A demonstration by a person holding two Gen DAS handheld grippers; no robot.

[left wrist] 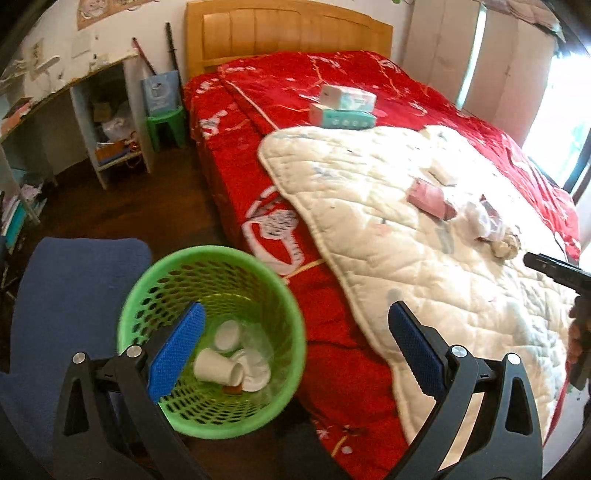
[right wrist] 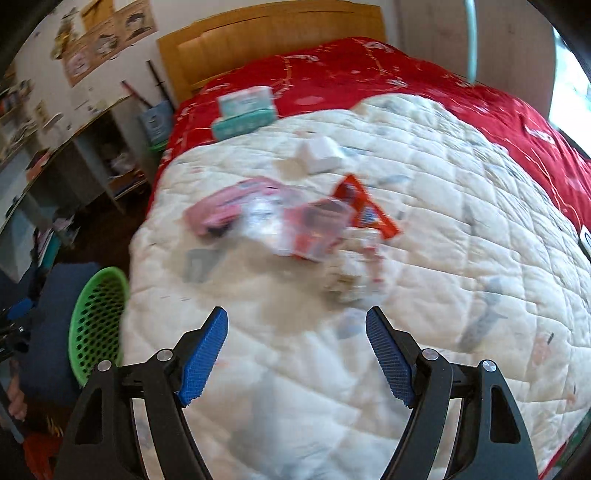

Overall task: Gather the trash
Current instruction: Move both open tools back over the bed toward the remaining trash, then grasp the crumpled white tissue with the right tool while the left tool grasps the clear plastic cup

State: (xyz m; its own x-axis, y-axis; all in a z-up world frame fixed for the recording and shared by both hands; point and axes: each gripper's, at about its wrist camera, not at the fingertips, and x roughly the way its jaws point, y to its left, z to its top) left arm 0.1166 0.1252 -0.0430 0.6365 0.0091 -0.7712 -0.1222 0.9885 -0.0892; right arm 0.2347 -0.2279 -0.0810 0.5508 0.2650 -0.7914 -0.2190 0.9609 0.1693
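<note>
Bedroom, daylit, bed in the middle.
Wooden headboard (left wrist: 288, 33) vs pale wall (left wrist: 110, 26) w/ paper pics; red bedspread (left wrist: 295, 74), white quilt (right wrist: 332, 295) over near part. Dark wood floor (left wrist: 147, 206). Left: white desk (left wrist: 74, 81) w/ cluttered shelves, green stool (left wrist: 168, 125) by the bed. Blue chair seat (left wrist: 74, 280) near front. Right: pale wardrobe (left wrist: 498, 62), bright window (left wrist: 565, 122), overexposed.

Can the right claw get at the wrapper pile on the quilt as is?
Probably yes. The right claw is open and empty, pointing at the wrapper pile lying exposed on the quilt, with nothing between them.
</note>
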